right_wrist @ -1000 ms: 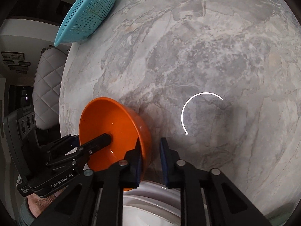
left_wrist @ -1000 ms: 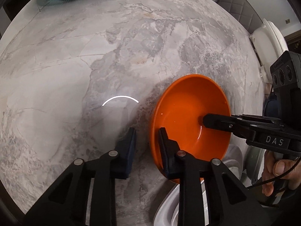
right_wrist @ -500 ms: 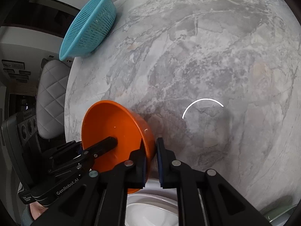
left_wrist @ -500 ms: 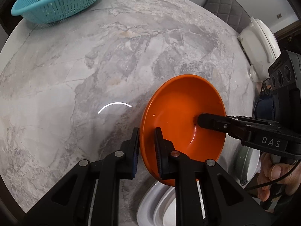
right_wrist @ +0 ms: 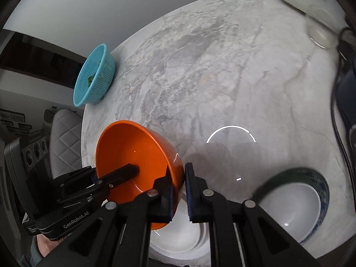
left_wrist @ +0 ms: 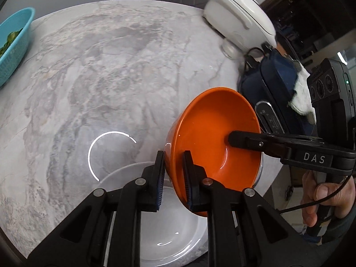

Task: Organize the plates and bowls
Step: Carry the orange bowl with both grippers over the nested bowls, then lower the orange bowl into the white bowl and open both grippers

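An orange bowl (left_wrist: 211, 138) hangs above the marble table, gripped at opposite sides of its rim. My left gripper (left_wrist: 174, 159) is shut on the near rim, one pad inside and one outside. From the right, a finger (left_wrist: 244, 141) of my right gripper reaches into the bowl. In the right wrist view my right gripper (right_wrist: 179, 176) is shut on the orange bowl (right_wrist: 133, 155), and a left finger (right_wrist: 122, 174) lies inside it. Below the bowl lies a white deep plate (left_wrist: 124, 184), also in the right wrist view (right_wrist: 178, 240).
A white bowl with a blue rim (right_wrist: 296, 207) sits right of the plate. A teal colander (right_wrist: 94, 75) with greens stands at the table's far left edge. A white cooker (left_wrist: 240, 15) and a dark blue bag (left_wrist: 273, 82) are at the right. A person's hand (left_wrist: 320, 195) holds the right gripper.
Both grippers have risen together with the orange bowl between them. The left jaws narrowed onto its rim. The white plate and the blue-rimmed bowl have come into view below.
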The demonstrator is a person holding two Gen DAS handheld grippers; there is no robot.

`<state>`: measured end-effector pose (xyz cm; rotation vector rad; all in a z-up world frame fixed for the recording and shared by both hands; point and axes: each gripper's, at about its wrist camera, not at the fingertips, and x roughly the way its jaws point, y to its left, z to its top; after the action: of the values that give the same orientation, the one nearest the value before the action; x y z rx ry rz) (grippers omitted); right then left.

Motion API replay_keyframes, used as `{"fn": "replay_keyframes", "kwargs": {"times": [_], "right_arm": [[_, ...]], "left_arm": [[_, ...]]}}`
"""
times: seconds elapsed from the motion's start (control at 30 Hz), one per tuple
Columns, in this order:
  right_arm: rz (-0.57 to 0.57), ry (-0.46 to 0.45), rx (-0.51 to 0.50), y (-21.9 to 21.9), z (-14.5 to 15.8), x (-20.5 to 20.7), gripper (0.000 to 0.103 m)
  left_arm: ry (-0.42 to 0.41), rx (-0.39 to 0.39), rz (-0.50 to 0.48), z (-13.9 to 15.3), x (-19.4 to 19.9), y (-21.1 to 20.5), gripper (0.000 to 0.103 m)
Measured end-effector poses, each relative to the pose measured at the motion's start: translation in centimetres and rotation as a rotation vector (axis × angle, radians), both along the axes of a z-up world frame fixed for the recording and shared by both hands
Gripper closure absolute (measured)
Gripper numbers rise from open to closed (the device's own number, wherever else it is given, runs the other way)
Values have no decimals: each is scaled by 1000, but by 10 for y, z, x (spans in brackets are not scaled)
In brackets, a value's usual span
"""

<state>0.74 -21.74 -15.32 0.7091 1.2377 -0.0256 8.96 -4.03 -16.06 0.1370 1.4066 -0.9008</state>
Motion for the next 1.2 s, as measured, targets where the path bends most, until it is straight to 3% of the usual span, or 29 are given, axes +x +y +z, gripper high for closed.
{"fn": "replay_keyframes", "kwargs": {"times": [0.23,0.53,0.83,1.2], "right_arm": [[-118,29,6,-48,1,-77,92],[-123,84,26,-97,-31,-127,92],[-62,112,36,-117,-54,-140,92],[2,111,-27,-116,-45,-135,93]], "left_arm": [[16,24,-96,-9,-77,-60,89],[20,127,-123,-50,-134,-118,88],[-11,186,-90,-67,-149,-142,88],[-42,160,-44,-58,-139,-136,88]]}}
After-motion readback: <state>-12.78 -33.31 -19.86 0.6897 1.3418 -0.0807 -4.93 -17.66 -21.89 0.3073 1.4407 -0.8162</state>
